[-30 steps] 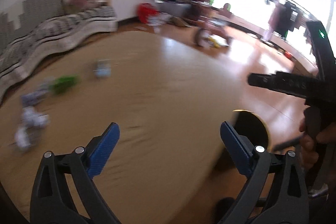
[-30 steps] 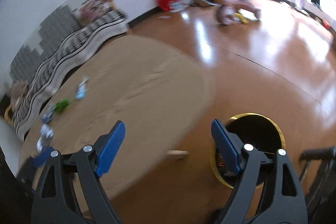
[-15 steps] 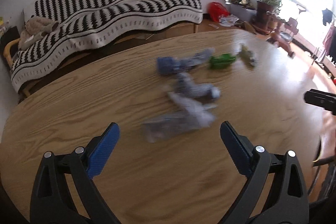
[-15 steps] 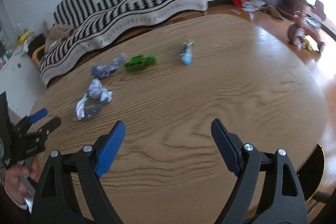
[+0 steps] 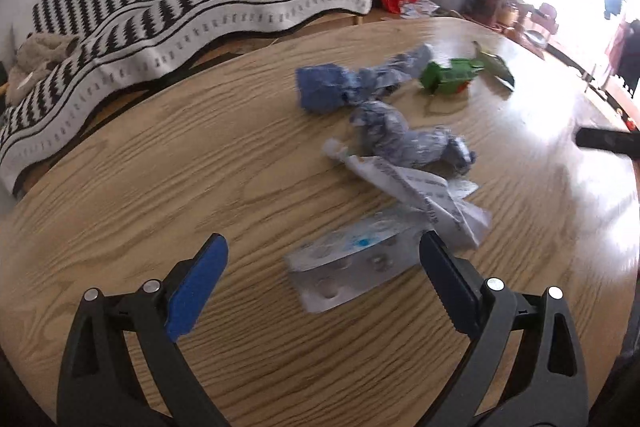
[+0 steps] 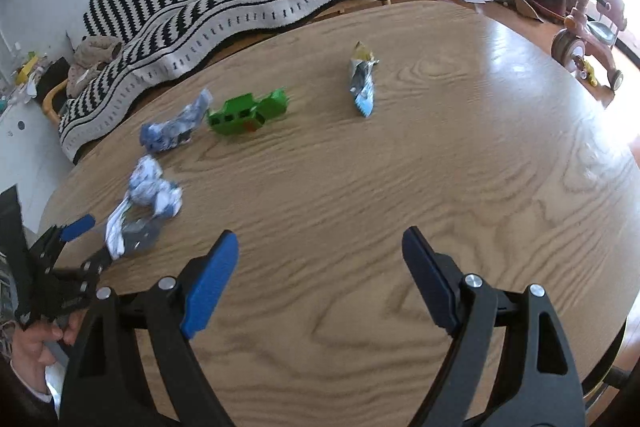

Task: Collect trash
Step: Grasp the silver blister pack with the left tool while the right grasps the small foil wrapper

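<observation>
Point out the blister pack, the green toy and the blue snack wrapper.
blister pack (image 5: 352, 269), left wrist view, middle of its foil face.
green toy (image 6: 248, 113), right wrist view, its body.
blue snack wrapper (image 6: 362, 83), right wrist view, its middle.

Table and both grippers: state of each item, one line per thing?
left gripper: open, empty, above the blister pack
right gripper: open, empty, over bare wood
blister pack: flat on table, not gripped
white paper: crumpled, lying loose
blue-white wrapper: crumpled
blue wrapper: twisted, crumpled
green box: crushed
snack packet: flattened, apart from the rest
table: trash not yet collected
</observation>
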